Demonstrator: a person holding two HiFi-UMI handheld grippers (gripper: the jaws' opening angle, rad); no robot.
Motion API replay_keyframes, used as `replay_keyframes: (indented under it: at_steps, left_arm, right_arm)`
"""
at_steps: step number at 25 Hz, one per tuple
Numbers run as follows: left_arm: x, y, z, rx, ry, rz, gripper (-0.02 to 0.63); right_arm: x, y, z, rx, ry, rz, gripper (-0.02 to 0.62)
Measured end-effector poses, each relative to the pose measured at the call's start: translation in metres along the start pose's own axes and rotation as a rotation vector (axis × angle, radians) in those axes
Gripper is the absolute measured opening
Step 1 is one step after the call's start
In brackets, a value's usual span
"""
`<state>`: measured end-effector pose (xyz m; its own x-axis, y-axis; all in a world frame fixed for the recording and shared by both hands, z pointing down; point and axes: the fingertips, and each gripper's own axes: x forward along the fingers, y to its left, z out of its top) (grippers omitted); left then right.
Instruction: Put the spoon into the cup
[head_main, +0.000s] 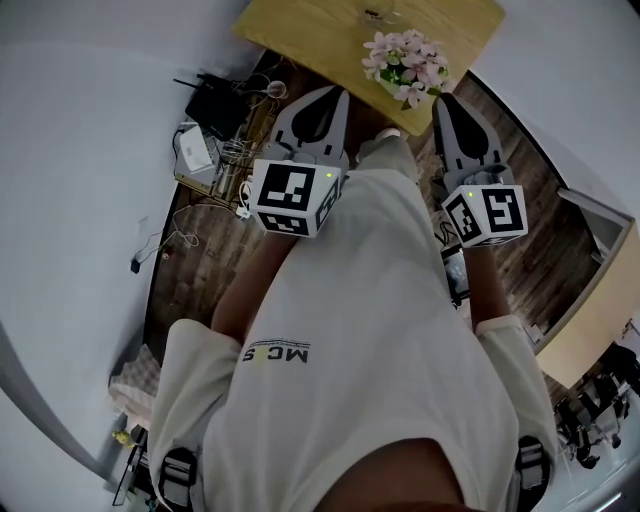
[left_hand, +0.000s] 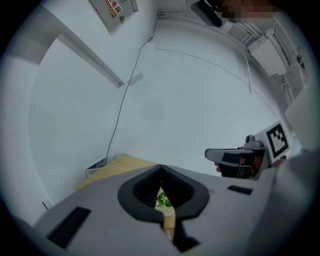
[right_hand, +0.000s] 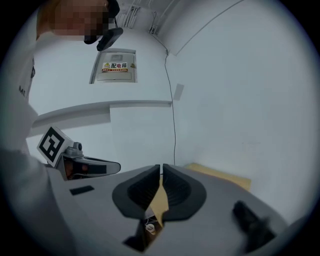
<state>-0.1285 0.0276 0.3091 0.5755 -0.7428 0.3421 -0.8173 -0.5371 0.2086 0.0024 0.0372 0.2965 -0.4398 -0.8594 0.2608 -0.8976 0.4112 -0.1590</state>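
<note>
I see no spoon in any view. At the far edge of the wooden table (head_main: 300, 30) stands a small clear glass thing (head_main: 378, 14); whether it is the cup I cannot tell. Both grippers are held up close to the person's chest, short of the table. My left gripper (head_main: 320, 108) is shut with nothing in it, and its jaws (left_hand: 160, 169) meet in its own view. My right gripper (head_main: 450, 108) is also shut and empty, with only a thin slit between its jaws (right_hand: 161, 171). Each gripper shows in the other's view: the right gripper (left_hand: 235, 157), the left gripper (right_hand: 87, 166).
A pot of pink flowers (head_main: 405, 62) stands on the table's near corner, between the grippers. On the wood floor at left lie a black router (head_main: 212, 100), a white box (head_main: 196, 150) and cables. White walls surround; a wooden unit (head_main: 590, 330) is at right.
</note>
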Motion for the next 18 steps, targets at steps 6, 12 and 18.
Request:
replay_keyframes:
  at_steps: [6,12,18]
  left_arm:
    - [0.001,-0.001,0.003,0.000,-0.013,-0.015,0.012]
    - [0.002,-0.001,0.005,-0.004,-0.021,-0.024,0.012]
    - [-0.001,0.001,0.010,-0.006,-0.033,-0.014,0.012]
  right_arm:
    - [-0.002,0.005,-0.006,-0.023,0.034,0.030,0.040]
    - [-0.003,-0.001,-0.004,-0.016,0.031,0.003,0.040]
    - [-0.012,-0.010,-0.015,-0.009,0.047,-0.020,0.040]
